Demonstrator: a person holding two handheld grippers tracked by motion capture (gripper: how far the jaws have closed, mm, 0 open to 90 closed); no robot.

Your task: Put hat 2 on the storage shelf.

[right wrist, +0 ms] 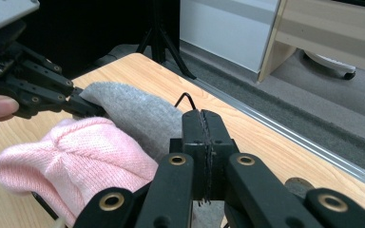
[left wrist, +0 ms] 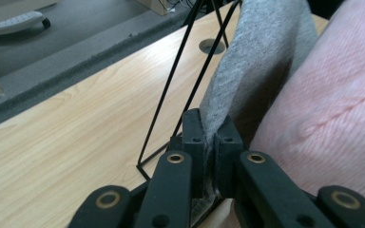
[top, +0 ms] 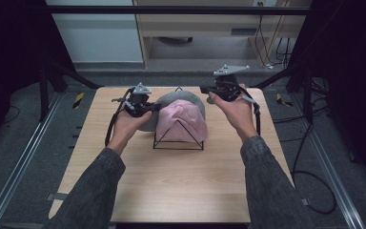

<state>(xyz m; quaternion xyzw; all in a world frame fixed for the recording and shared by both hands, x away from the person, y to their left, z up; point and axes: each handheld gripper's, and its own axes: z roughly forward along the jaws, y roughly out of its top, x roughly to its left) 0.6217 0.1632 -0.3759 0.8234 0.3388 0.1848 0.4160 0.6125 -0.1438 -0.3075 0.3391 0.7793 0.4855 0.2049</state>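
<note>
A person's two forearms in grey sleeves (top: pixel 93 188) reached in from the near edge of a light wooden table (top: pixel 181 186), each hand holding a black two-jaw gripper. Near the middle of the table stood a black wire stand (top: pixel 178 138) shaped like a triangle, and a pink knit hat (top: pixel 183 121) hung over its near side. Just behind the pink one, toward the far side and a little to the left, a grey knit hat (top: pixel 183 98) was draped on the same stand, touching the pink hat. The left gripper (top: pixel 148 109) sat at the left edge of the two hats, its jaws clamped on the hem of the grey hat; in the left gripper view the grey cloth (left wrist: pixel 247 71) rose from between the pressed pads, with the pink knit (left wrist: pixel 332 118) just to its right. The right gripper (top: pixel 205 88) hovered off the far right side of the hats, apart from them, its jaws clenched together on nothing. Beyond the far edge of the table lay a grey carpeted floor (top: pixel 124 76) and a pale wooden cabinet (top: pixel 200 28).
</note>
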